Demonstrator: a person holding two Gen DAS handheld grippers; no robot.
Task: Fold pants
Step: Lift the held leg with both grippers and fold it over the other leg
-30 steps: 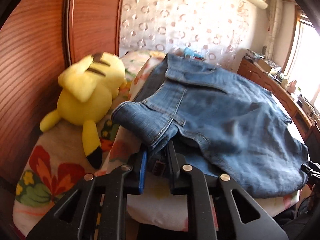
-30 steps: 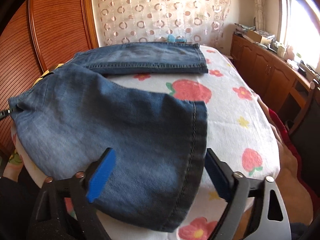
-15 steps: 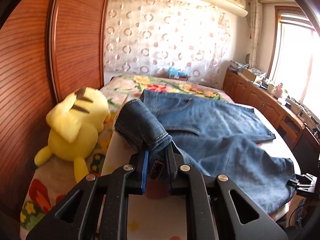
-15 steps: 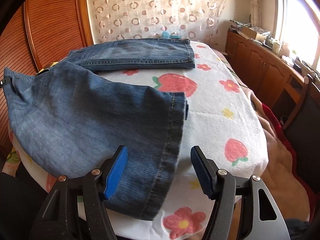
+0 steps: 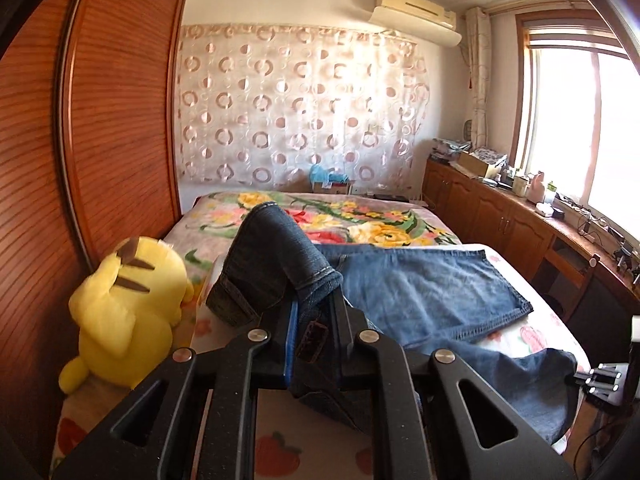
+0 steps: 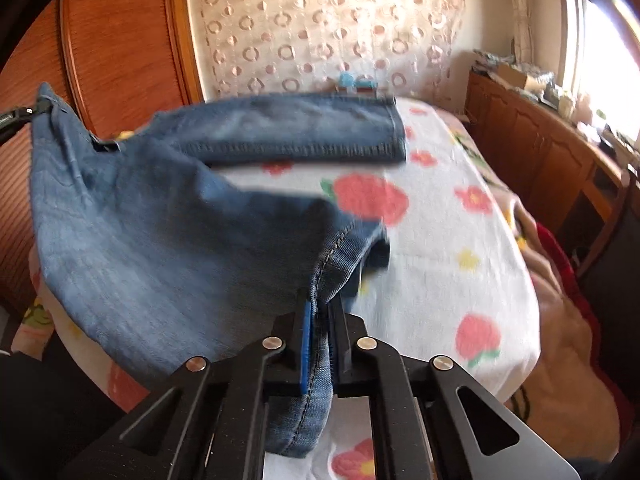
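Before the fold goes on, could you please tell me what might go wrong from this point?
1. The right hand-held gripper has just closed, pinching only the hem edge of the near leg of the jeans; the denim could slip out as it is lifted.
2. The left hand-held gripper holds a bunched waistband, so the fold may come out uneven.
3. The yellow plush toy sits close by and could get knocked.

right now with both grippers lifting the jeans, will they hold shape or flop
Likely floppy: the jeans sag between the left gripper and right gripper. Probably heavyish denim, so the far leg should drag on the bed.
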